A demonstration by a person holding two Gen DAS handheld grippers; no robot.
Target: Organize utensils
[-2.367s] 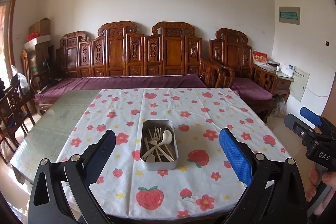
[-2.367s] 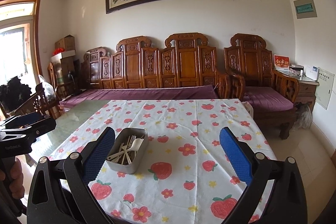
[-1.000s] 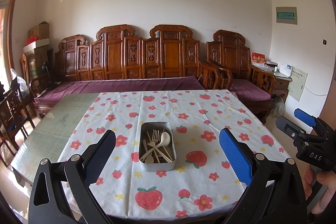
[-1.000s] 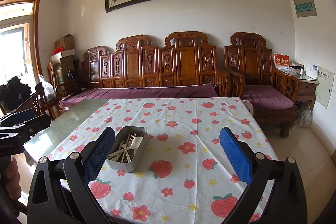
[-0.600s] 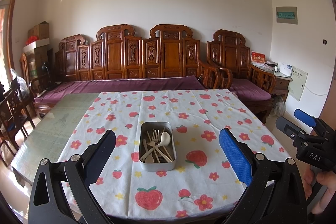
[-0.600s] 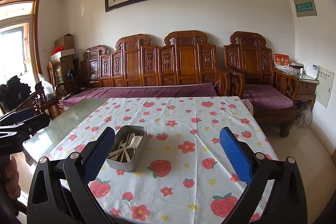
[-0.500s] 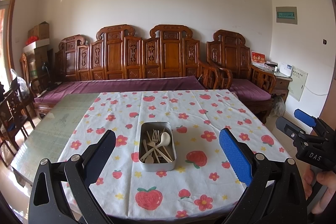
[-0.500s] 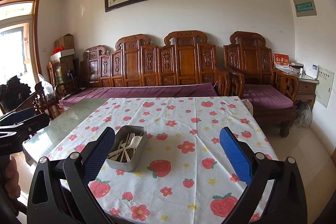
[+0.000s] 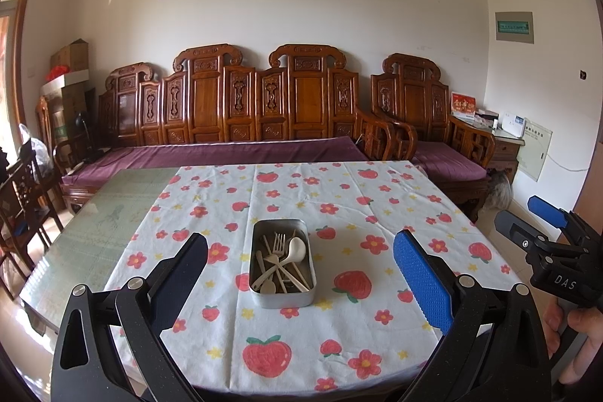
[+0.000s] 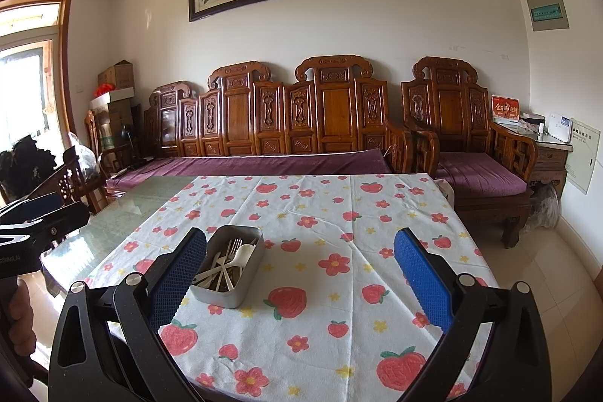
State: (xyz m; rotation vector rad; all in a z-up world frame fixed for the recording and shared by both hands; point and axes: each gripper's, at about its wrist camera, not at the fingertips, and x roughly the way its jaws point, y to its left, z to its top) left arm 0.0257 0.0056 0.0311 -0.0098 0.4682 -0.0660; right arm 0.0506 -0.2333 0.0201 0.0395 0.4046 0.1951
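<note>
A grey metal tin [image 9: 282, 296] [image 10: 241, 292] sits on the strawberry-print tablecloth [image 9: 339, 210] [image 10: 339, 213]. Inside it lie several pale plastic utensils: a fork [image 9: 278, 243], a spoon [image 9: 296, 248] and others crossed over one another. My left gripper [image 9: 300, 274] is held above the near table edge, open, with the tin seen between its fingers. My right gripper [image 10: 300, 274] hovers further right, open and empty, with the tin beside its left finger. Each gripper also shows at the edge of the other's view.
The cloth covers the right part of a glass-topped table [image 9: 113, 213]. A carved wooden sofa with purple cushions [image 9: 226, 153] stands behind it. Wooden chairs [image 9: 22, 198] are at the left, and a side table [image 10: 546, 145] is at the right wall.
Both views have drifted very slightly over the last second. The tin and its utensils have not moved, and both grippers have stayed open.
</note>
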